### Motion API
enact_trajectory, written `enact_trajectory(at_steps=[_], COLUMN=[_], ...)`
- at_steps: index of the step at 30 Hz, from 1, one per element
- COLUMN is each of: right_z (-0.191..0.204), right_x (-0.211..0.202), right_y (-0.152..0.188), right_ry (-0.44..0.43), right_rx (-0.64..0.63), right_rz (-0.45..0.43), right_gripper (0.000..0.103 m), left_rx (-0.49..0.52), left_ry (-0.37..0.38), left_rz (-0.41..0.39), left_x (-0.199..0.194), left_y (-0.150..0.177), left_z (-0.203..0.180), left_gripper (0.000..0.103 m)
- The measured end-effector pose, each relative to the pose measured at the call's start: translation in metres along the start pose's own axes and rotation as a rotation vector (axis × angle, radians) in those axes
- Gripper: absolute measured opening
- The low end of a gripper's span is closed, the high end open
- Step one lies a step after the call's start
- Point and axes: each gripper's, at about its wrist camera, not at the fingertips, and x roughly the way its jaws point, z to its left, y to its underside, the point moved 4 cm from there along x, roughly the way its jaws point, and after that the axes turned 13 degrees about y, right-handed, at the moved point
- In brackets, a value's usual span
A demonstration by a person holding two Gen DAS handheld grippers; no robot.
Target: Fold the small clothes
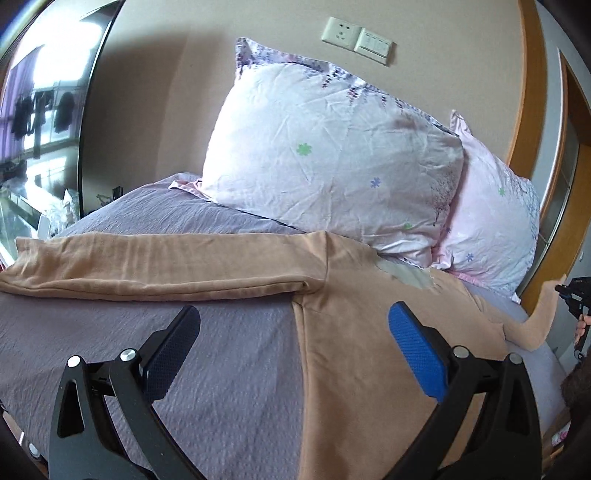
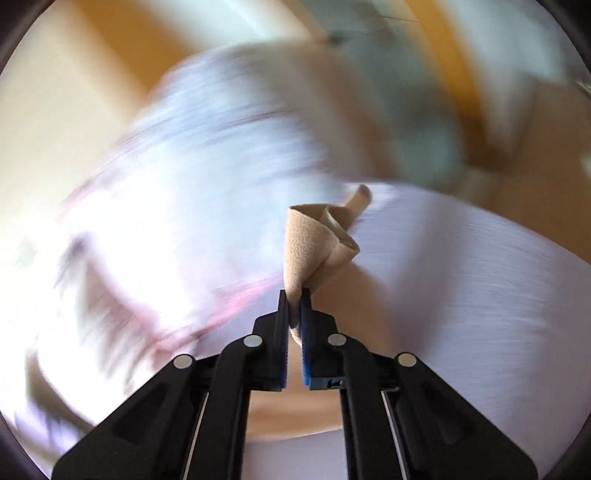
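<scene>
While the left hand-held gripper (image 1: 293,345) hovers over the bed (image 1: 207,354) with its two fingers spread wide apart and nothing between them, a tan long-sleeved shirt (image 1: 369,332) lies spread on the purple bedsheet. One sleeve (image 1: 162,266) stretches flat across the bed toward the left, above the gripper's fingers, and the body of the shirt runs down under the blue-padded finger (image 1: 417,354) on the right. A grey patch (image 1: 406,275) shows at the neck of the shirt, just beside the pillows.

Two pillows lean against the wall at the head of the bed: a large white one with small flowers (image 1: 332,147) and a pinkish one (image 1: 491,221) partly behind it on the right. A wall socket (image 1: 341,29) and a switch plate (image 1: 373,46) sit on the wall above them, and a mirror (image 1: 48,110) stands at the left.

At the far right edge of the left wrist view, the right hand-held gripper (image 1: 576,291) holds the end of the other sleeve (image 1: 535,321) lifted off the bed. In the right wrist view the right gripper (image 2: 294,295) is clamped shut on that tan sleeve cuff (image 2: 317,243), which bunches up past the fingertips. Everything behind it is heavily blurred; the pale shapes are probably the pillows and bedsheet, though that cannot be told for sure.
</scene>
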Motion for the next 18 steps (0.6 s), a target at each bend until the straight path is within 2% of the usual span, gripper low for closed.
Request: enact_trajectory(at_steps=[4,6,7,9,10,11,12,14,16,18], right_z=[0.165,0.235,0.261,0.308,0.32,0.33,0.334,0.334,0.326,0.312], right_x=[0.006,0.021,0.03,0.051,0.055,0.061,0.061,0.051,0.04,0.035], right_y=[0.062,0.114,0.14,0.203,0.234,0.258,0.271,0.272,0.258,0.245], right_ry=[-0.252,-0.35,-0.381,-0.431,-0.456,-0.48,-0.485,-0.52,-0.518,-0.524], right_rx=[-0.324,-0.458,-0.513,-0.649,-0.701,-0.731,-0.741,-0.73,-0.702,-0.668], right_rz=[0.074,0.171,0.222,0.378,0.473,0.57,0.615,0.591,0.507,0.486], right_gripper=[0.005,0.005,0.006,0.013,0.021,0.033,0.039,0.065,0.077,0.078], left_rx=[-0.243,-0.388,-0.429,-0.484,-0.491,-0.499,-0.509,-0.537,-0.583,-0.623], left_ry=[0.019,0.021,0.015,-0.022,-0.042,-0.065,-0.083,-0.118,-0.155,-0.167], left_rz=[-0.016,-0.025,-0.029,-0.046,-0.054,-0.066,-0.079,-0.099,-0.114,-0.111], left_x=[-0.011,-0.018,-0.021,-0.032,-0.037,-0.043,-0.05,-0.06,-0.068,-0.071], left_y=[-0.002,0.0,0.001,0.001,0.0,-0.002,-0.003,-0.007,-0.01,-0.013], left_z=[0.044,0.07,0.078,0.097,0.103,0.111,0.119,0.136,0.156,0.175], left_gripper=[0.102,0.102,0.102,0.102,0.101,0.101,0.101,0.101,0.099,0.09])
